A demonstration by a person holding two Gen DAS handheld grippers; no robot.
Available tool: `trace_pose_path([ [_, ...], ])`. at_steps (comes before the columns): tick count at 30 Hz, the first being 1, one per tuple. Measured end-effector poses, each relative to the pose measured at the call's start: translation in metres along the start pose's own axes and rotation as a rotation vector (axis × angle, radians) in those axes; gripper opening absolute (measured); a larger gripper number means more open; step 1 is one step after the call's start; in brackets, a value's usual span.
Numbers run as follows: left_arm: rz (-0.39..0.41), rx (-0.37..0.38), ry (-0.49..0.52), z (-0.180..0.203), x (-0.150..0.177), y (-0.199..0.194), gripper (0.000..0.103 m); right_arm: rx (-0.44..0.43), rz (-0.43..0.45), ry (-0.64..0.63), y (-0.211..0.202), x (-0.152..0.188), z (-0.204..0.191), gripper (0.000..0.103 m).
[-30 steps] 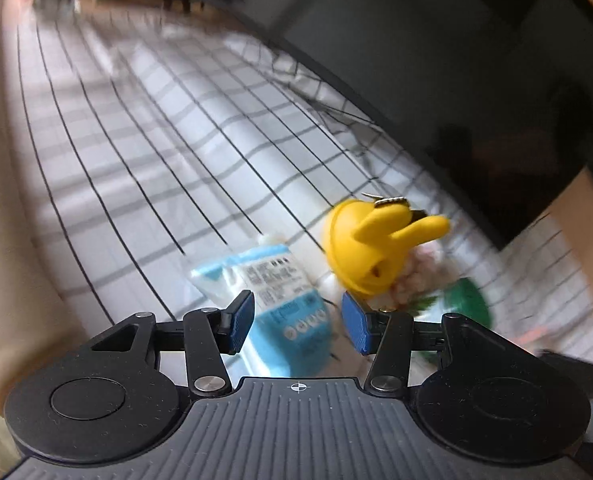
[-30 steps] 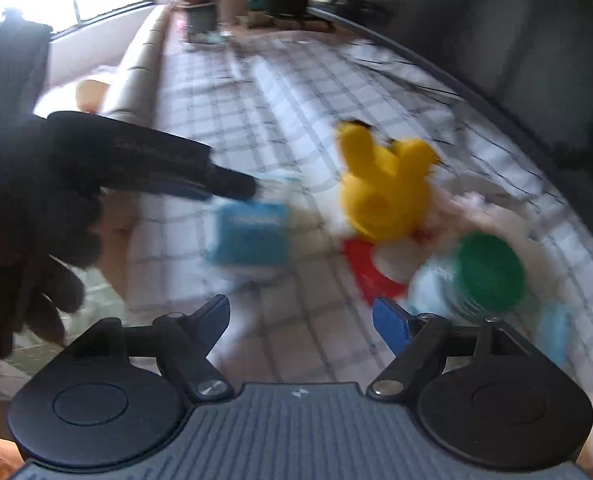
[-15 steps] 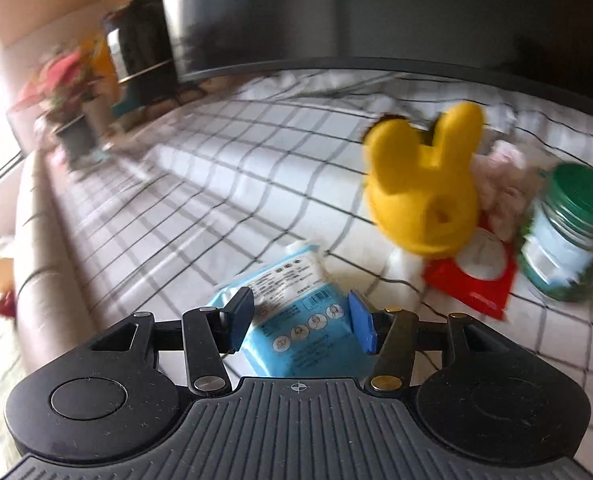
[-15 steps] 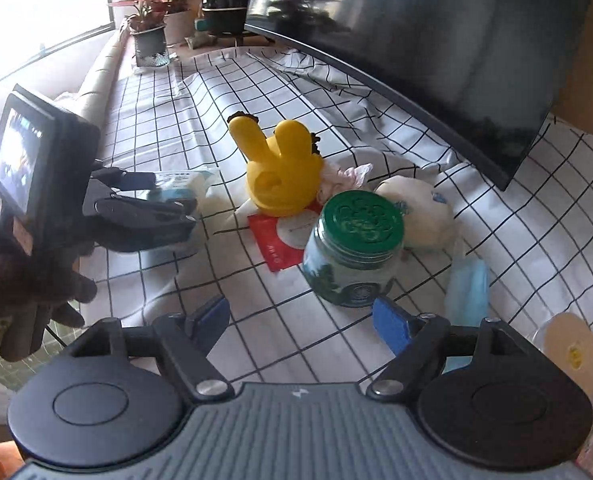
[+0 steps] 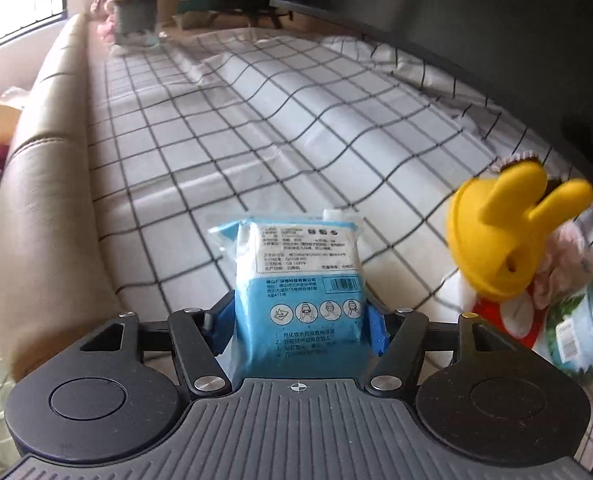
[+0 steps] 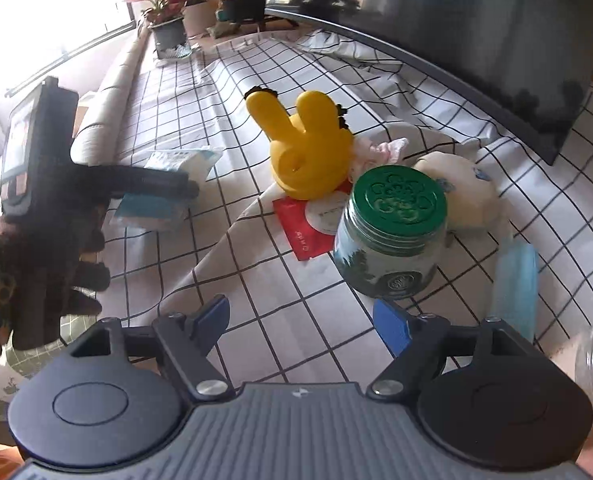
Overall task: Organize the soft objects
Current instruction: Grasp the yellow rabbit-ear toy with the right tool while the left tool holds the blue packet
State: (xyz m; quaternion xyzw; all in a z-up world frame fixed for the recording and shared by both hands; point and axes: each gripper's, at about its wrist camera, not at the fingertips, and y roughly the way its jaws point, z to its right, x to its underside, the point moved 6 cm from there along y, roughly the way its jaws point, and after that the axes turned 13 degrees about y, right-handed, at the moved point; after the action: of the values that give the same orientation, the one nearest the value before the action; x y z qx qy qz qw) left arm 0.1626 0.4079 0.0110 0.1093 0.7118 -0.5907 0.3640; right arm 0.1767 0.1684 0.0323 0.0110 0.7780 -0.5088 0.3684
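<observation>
A blue and white soft pack of cotton pads (image 5: 300,276) lies on the checked cloth (image 5: 224,128). My left gripper (image 5: 299,326) has its blue pads against both sides of the pack's near end. The pack also shows in the right wrist view (image 6: 164,184), under the left gripper. A yellow rabbit-eared soft toy (image 6: 304,152) stands in the middle; it also shows in the left wrist view (image 5: 500,232). A white plush (image 6: 464,192) and a pink cloth (image 6: 380,148) lie behind it. My right gripper (image 6: 301,322) is open and empty above the cloth.
A green-lidded jar (image 6: 392,232) stands on a red packet (image 6: 308,224) near the toy. A blue face mask (image 6: 514,280) lies at the right. A large dark screen (image 6: 476,24) runs along the back. Potted plants (image 6: 168,12) stand far left. A beige cushioned edge (image 5: 52,168) borders the cloth.
My left gripper has moved forward over the pack and its pads now sit against the pack's sides. My right gripper has pulled back slightly and stays open.
</observation>
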Motion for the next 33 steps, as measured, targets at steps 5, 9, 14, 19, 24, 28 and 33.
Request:
trace_pose_path([
  [5, 0.001, 0.028, 0.066, 0.003, -0.011, 0.010, 0.067, 0.052, 0.010, -0.034, -0.002, -0.003, -0.005, 0.079],
  [9, -0.008, 0.105, 0.113, 0.008, -0.018, 0.018, 0.065, 0.130, 0.034, -0.067, -0.008, -0.014, -0.010, 0.079],
  [14, -0.030, 0.180, 0.166, 0.006, -0.019, 0.020, 0.065, 0.137, 0.118, -0.037, -0.012, -0.060, -0.019, 0.079],
  [19, -0.040, 0.275, 0.105, -0.007, -0.021, 0.019, 0.065, 0.142, 0.172, -0.083, 0.012, -0.102, -0.031, 0.076],
  [24, -0.061, 0.328, 0.083, -0.015, -0.023, 0.020, 0.058, 0.214, 0.132, -0.312, 0.056, -0.115, -0.039, 0.056],
  [28, -0.051, 0.325, 0.083, -0.015, -0.021, 0.016, 0.057, 0.173, 0.050, -0.289, 0.081, -0.126, -0.039, 0.034],
  [33, -0.020, 0.332, 0.104, -0.013, -0.028, 0.005, 0.056, 0.103, 0.035, -0.158, 0.060, -0.142, -0.044, 0.031],
])
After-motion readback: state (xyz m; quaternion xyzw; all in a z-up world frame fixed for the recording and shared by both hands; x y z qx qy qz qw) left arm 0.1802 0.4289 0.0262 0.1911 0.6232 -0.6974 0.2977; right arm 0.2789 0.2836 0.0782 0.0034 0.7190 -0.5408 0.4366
